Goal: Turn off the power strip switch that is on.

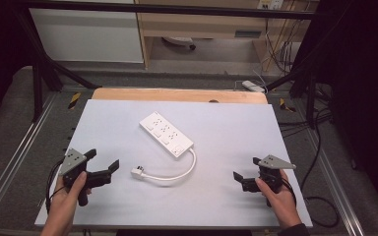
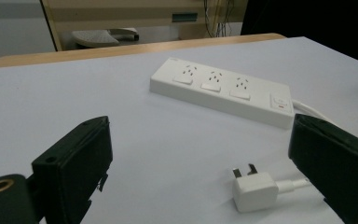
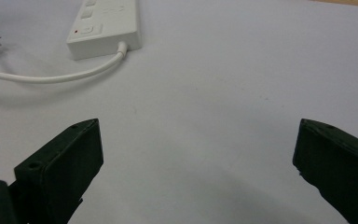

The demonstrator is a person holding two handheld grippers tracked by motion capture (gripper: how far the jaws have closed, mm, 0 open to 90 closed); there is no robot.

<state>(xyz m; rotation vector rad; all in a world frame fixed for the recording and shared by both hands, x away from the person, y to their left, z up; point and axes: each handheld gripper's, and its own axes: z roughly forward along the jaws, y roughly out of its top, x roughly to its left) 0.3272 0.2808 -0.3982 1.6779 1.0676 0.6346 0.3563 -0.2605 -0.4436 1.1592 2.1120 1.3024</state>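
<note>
White power gear on a pale counter, black grippers.
Glossy white plastic three-socket power strip (image 1: 166, 134), one small red mark by its switch; white round cable (image 1: 179, 172); white plug (image 1: 138, 172) with silver pins. Pale grey-lilac matte sheet over the counter (image 1: 236, 128), light wood edge strip behind. Left hand-held gripper (image 1: 103, 161) and right hand-held gripper (image 1: 246, 168): black jaws, grey top plates.

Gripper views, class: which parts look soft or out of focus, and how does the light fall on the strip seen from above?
Left gripper view: the jaws are blurred at the edges, while the plug and strip are fairly sharp. Right gripper view: the jaws are soft and the cord casts a faint shadow. High view: even light on the strip, dark surroundings.
</note>
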